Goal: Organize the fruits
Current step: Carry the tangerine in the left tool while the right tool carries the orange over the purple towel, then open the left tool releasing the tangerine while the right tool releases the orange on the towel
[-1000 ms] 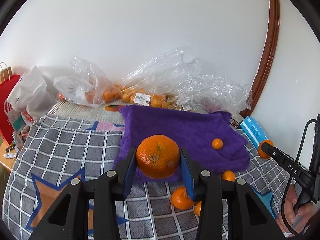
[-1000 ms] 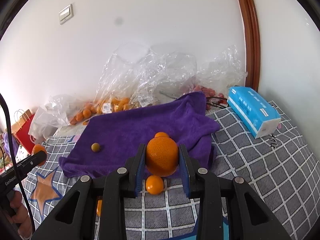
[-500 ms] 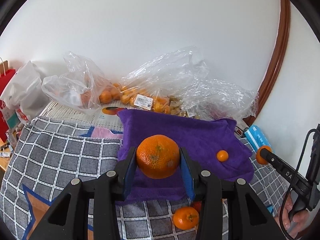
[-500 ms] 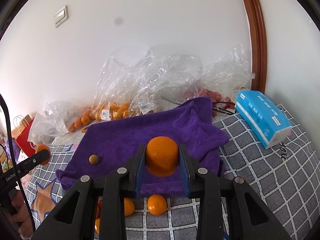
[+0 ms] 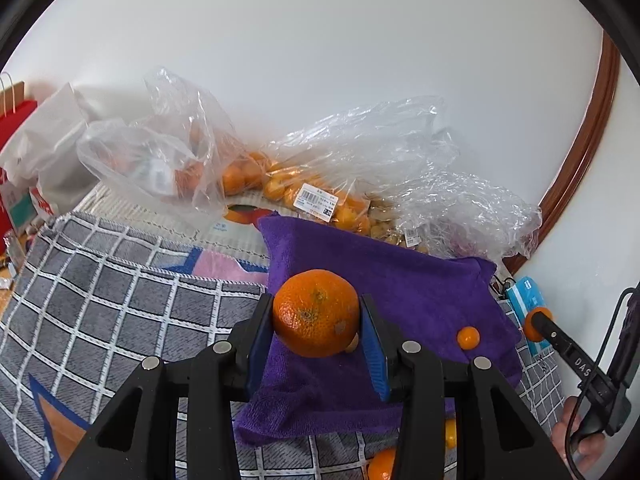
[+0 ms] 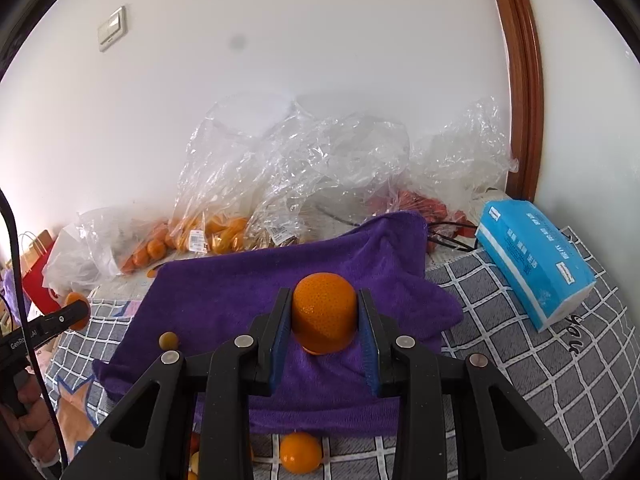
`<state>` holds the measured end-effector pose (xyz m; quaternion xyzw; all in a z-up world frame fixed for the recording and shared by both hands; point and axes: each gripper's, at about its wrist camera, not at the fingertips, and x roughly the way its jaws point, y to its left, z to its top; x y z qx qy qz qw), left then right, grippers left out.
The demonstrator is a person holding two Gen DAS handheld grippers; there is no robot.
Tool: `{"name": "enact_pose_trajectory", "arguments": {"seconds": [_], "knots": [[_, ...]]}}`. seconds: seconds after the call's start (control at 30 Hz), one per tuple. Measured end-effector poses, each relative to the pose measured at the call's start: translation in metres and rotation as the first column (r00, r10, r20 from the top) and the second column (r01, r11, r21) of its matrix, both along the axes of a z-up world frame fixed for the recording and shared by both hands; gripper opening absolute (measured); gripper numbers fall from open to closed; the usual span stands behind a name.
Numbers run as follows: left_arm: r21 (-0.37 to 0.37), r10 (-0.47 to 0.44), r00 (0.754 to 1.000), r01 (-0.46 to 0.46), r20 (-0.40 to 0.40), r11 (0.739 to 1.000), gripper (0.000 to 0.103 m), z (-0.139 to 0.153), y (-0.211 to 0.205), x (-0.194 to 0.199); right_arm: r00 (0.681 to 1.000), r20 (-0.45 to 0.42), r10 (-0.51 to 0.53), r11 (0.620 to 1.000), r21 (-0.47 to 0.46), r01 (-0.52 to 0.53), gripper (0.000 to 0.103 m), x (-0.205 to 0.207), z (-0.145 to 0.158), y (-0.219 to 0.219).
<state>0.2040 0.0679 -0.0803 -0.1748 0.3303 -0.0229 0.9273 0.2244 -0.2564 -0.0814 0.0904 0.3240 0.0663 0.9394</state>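
1. Left wrist view: left gripper (image 5: pixel 318 334) was pinched on a large orange (image 5: pixel 316 313), blue pads pressed to its two sides. Fruit was held clear above the purple towel (image 5: pixel 408 292), presumably so it could be set down there.
2. Right wrist view: right gripper (image 6: pixel 325 332) was clamped on a second orange (image 6: pixel 324 312), which was squeezed tall between the pads; grip judged firm, likely firmer than needed.
3. Both fruits were carried over the near half of the towel, one per gripper. The towel was probably meant as the sorting area: soft, so round fruit would be kept from rolling.
4. One small orange (image 5: pixel 468 337) was already seen on the towel's right part in the left view. A small brownish fruit (image 6: pixel 168 340) lay near the towel's left edge in the right view.
5. More loose oranges (image 6: pixel 300 457) were left on the checked blanket (image 6: pixel 540 380) just off the towel's near edge, so the task was judged not finished.
6. Plastic bags (image 5: pixel 312 196) with more fruit were stacked behind the towel by the wall; a tissue pack (image 6: pixel 532 264) lay to the right, clear of the towel.
7. Risk: release from any height could send an orange rolling off the towel.
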Motion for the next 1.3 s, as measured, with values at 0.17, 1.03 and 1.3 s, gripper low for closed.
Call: {"name": "enact_pose_trajectory", "arguments": {"seconds": [0.17,1.03,1.3], "knots": [[0.029,-0.021,1.000,0.021,0.011,0.999,0.039,-0.019,-0.014,0.005,0.999,-0.047,0.005,0.998,-0.060,-0.008,0.032,0.011,-0.030,0.009],[0.136,-0.081,0.997,0.082,-0.011,0.987,0.039,-0.048,-0.045,0.009,0.991,-0.127,0.048,0.991,-0.115,-0.062,0.032,0.020,-0.071,0.020],[0.149,-0.079,0.996,0.082,-0.029,0.985,0.039,-0.051,-0.047,0.011,0.990,-0.130,0.051,0.992,-0.105,-0.065,0.032,0.021,-0.071,0.019]]}}
